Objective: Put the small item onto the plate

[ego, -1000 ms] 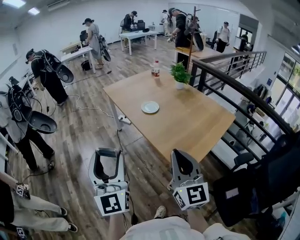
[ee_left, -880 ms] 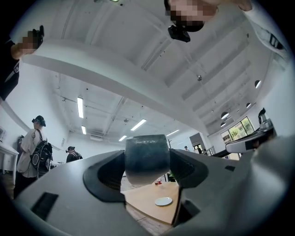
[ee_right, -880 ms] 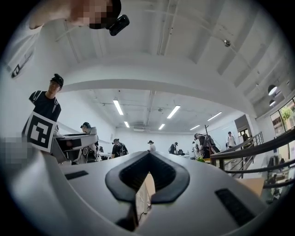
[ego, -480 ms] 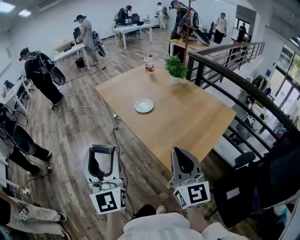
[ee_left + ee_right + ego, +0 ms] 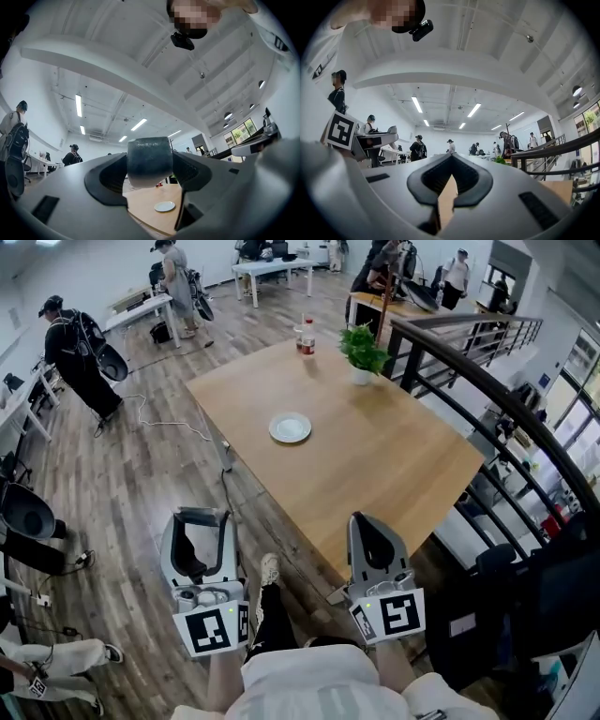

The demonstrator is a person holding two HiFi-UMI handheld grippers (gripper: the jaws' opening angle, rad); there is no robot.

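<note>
A white plate [image 5: 290,427] lies on the wooden table [image 5: 394,474], well ahead of both grippers. It shows small and far off in the left gripper view too, as the plate [image 5: 164,206]. My left gripper [image 5: 199,521] hovers over the floor short of the table's near corner, shut on a small dark grey cylinder [image 5: 150,160] clamped between its pads. My right gripper [image 5: 373,523] hangs by the table's near edge. Its jaws are shut with nothing between them.
A potted plant [image 5: 363,351] and a red-capped bottle [image 5: 307,336] stand at the table's far end. A black railing [image 5: 487,399] runs along the right. Cables [image 5: 164,423] trail on the floor at left, where people stand by other tables. My shoe [image 5: 268,570] shows between the grippers.
The view has closed in on the table, and the plate sits nearer. A shoe has come into view between the grippers. Both grippers keep the same hold.
</note>
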